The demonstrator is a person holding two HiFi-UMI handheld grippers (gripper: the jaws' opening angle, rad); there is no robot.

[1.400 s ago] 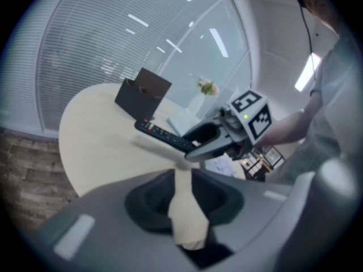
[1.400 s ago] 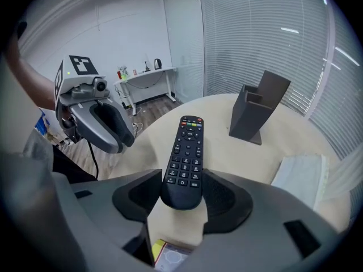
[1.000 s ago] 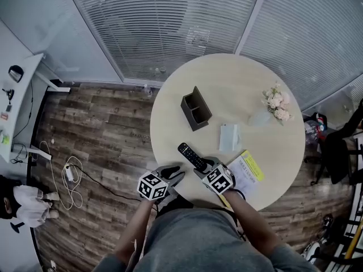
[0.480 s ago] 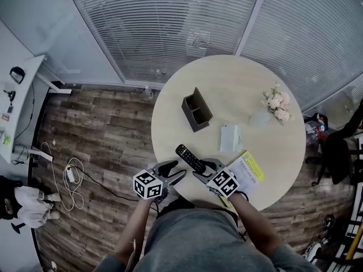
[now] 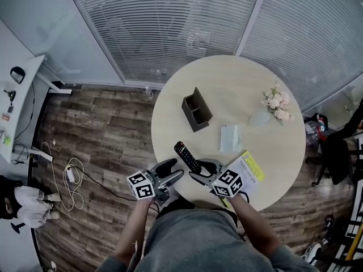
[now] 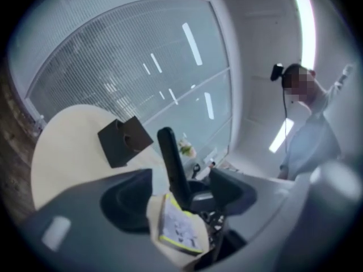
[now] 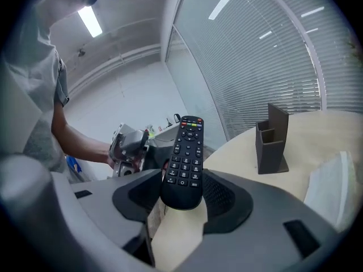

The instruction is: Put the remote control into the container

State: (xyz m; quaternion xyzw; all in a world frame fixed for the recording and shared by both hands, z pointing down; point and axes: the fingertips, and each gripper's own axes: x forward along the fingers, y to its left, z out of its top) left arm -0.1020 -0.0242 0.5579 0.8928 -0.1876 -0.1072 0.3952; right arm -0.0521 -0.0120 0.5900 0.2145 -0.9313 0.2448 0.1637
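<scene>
Right gripper (image 7: 181, 190) is clamped on the remote control (image 7: 184, 158). The jaws pinch its lower end, the button face points at that gripper's camera, and the coloured-key end sticks up and away at an angle.

Left gripper (image 5: 171, 170) has nothing in it and its jaws are opening, already wide. It sits just beside the right one at the near edge of the tabletop (image 5: 238, 78). In the left gripper view the remote and the right gripper show through the gap, beyond the pads and not touched by them.

In the head view the remote's free end points roughly toward the container (image 5: 196, 109).

The container is dark with two compartments. It stands upright on the tabletop further in, well apart from the remote.

Also on the tabletop:
- a white folded item (image 5: 229, 137) between the container and the right gripper
- a yellow-edged booklet (image 5: 249, 170), partly under the right gripper
- a small bunch of pale flowers (image 5: 276, 103) toward the right edge
</scene>
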